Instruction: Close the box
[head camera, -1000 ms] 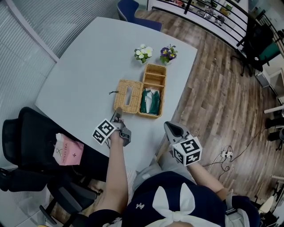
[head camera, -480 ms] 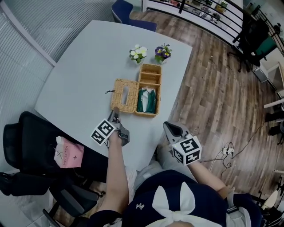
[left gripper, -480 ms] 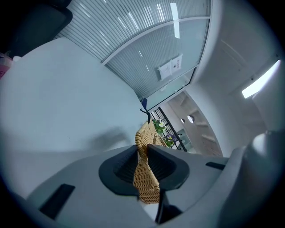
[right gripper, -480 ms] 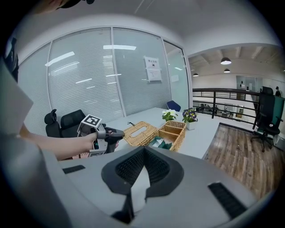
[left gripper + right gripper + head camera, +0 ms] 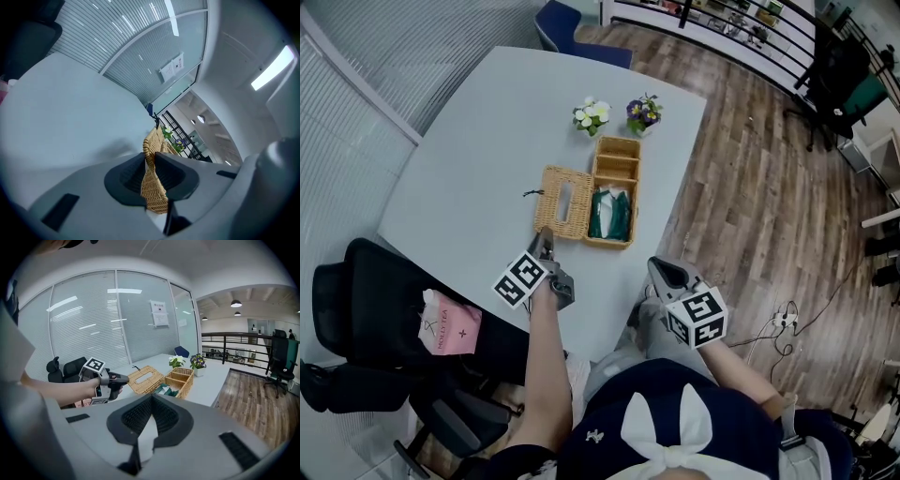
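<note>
1. Box (image 5: 635, 202) sits open on the table (image 5: 478, 141), its lid (image 5: 577, 211) lying flat just to its left. My left gripper (image 5: 546, 236) is clenched on the lid's near edge, with the weave pinched between the pads.
2. I'm only biting the thin rim. If I swing it over too fast, I reckon the lid twists out of the jaws and drops.
3. My right gripper (image 5: 658, 269) is closed on nothing and hangs off the table's near edge. Nothing steadies the box, so it may skid towards the table's right edge.
4. The green packets (image 5: 611, 216) could jam the lid.
</note>
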The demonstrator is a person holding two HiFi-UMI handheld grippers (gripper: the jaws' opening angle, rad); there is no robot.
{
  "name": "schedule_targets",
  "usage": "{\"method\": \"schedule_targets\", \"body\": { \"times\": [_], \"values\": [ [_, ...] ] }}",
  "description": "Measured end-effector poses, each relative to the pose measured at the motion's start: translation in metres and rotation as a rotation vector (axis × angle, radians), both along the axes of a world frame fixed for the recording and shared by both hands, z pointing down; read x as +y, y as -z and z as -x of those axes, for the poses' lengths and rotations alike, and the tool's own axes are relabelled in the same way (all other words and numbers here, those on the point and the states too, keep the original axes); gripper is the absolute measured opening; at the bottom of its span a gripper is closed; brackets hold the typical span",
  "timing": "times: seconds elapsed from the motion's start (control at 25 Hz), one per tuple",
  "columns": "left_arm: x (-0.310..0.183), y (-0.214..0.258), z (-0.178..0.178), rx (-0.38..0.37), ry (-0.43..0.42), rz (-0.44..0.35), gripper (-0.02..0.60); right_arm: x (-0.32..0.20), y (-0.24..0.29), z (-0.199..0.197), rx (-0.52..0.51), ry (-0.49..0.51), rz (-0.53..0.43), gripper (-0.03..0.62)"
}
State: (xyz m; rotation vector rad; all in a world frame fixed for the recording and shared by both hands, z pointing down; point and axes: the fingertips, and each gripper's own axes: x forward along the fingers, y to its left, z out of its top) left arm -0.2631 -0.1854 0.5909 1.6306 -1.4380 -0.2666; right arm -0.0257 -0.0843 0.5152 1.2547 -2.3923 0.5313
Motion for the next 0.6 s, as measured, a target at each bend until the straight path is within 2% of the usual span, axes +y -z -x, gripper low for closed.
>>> {"method": "schedule_targets", "body": {
  "times": [0.44,0.6],
  "values": [
    [0.002,0.009,-0.004,-0.050,0.014,0.008,0.071,-0.016,0.008,-0.010,-0.017,0.040,-0.008,0.005],
    [0.003,0.014,-0.006,-0.101,0.011,0.000,0.071,-0.020,0.010,-0.013,-0.024,0.058,-0.014,0.005]
  ]
}}
